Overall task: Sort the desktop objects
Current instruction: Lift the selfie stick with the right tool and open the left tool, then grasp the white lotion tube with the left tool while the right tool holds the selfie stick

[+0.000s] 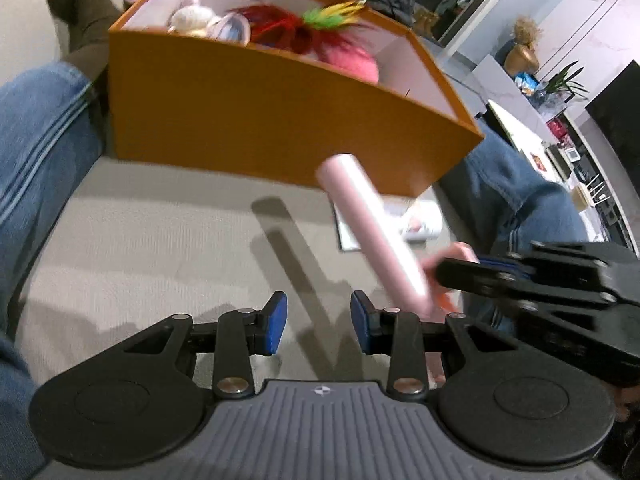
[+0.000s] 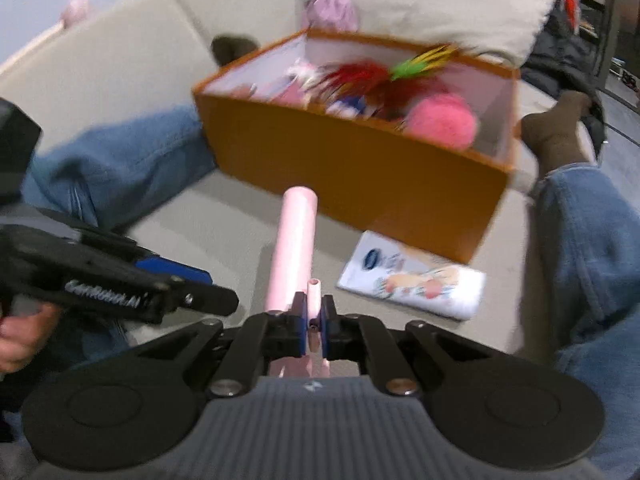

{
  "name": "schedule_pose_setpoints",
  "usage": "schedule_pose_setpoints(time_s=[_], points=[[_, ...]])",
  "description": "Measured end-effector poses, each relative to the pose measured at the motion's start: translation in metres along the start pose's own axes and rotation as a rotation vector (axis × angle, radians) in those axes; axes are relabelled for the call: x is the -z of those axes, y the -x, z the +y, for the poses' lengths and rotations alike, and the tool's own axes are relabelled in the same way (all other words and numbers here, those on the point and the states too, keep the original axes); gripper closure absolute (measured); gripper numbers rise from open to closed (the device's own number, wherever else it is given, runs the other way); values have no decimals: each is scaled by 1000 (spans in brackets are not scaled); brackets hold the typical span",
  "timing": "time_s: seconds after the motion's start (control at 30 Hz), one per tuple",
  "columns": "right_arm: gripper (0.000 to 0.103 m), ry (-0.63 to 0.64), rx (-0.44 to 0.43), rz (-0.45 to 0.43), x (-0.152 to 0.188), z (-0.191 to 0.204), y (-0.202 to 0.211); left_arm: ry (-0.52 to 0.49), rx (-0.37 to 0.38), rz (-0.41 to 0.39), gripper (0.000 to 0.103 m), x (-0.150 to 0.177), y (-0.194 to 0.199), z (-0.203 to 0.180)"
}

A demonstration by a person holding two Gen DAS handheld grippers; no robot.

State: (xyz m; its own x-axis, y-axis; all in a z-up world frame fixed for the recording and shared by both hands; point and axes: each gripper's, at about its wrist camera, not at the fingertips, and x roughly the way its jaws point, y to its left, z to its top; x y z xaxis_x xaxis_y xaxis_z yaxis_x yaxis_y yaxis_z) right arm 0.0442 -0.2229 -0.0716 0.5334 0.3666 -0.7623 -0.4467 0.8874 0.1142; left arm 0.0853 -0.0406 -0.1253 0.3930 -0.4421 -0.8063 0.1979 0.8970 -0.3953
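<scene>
An orange box [image 1: 256, 120] with a white inside stands on the beige sofa seat and holds a pink plush ball [image 1: 354, 65], red and green feathers [image 1: 304, 24] and a white plush toy [image 1: 190, 16]. It also shows in the right wrist view [image 2: 352, 160]. My right gripper [image 2: 314, 320] is shut on the thin frame of a pink roller [image 2: 294, 248], held above the seat and pointing at the box. The roller [image 1: 372, 232] also shows in the left wrist view, with the right gripper [image 1: 436, 272] on it. My left gripper [image 1: 318, 322] is open and empty beside it.
A white tissue pack [image 2: 416, 284] lies on the seat in front of the box's near corner. My legs in blue jeans [image 1: 40, 160] flank the box on both sides. Sofa cushions [image 2: 448, 8] rise behind the box.
</scene>
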Motion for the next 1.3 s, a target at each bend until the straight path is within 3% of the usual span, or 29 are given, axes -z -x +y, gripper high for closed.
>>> schedule_pose_setpoints(time_s=[0.2, 0.27, 0.33, 0.63, 0.77, 0.9, 1.13, 1.2, 1.3], points=[[97, -83, 142, 12, 7, -27, 25, -25, 4, -1, 63, -24, -27, -17], [97, -126, 223, 10, 11, -36, 27, -29, 2, -3, 53, -31, -37, -20], [96, -142, 293, 3, 13, -42, 26, -14, -2, -5, 50, -35, -46, -18], [96, -282, 312, 57, 20, -68, 22, 39, -28, 26, 50, -41, -75, -8], [96, -293, 365, 38, 15, -74, 13, 27, -29, 6, 50, -43, -84, -13], [97, -305, 304, 56, 10, -76, -4, -1, -32, 14, 50, -44, -87, -17], [96, -291, 279, 87, 14, -77, -21, -46, -8, 14, 50, -41, -88, -22], [96, -291, 278, 85, 14, -78, -21, -34, -2, 11, 63, -41, -86, -18], [96, -296, 280, 85, 15, -81, -21, 11, 33, 0, 70, -45, -80, -11]])
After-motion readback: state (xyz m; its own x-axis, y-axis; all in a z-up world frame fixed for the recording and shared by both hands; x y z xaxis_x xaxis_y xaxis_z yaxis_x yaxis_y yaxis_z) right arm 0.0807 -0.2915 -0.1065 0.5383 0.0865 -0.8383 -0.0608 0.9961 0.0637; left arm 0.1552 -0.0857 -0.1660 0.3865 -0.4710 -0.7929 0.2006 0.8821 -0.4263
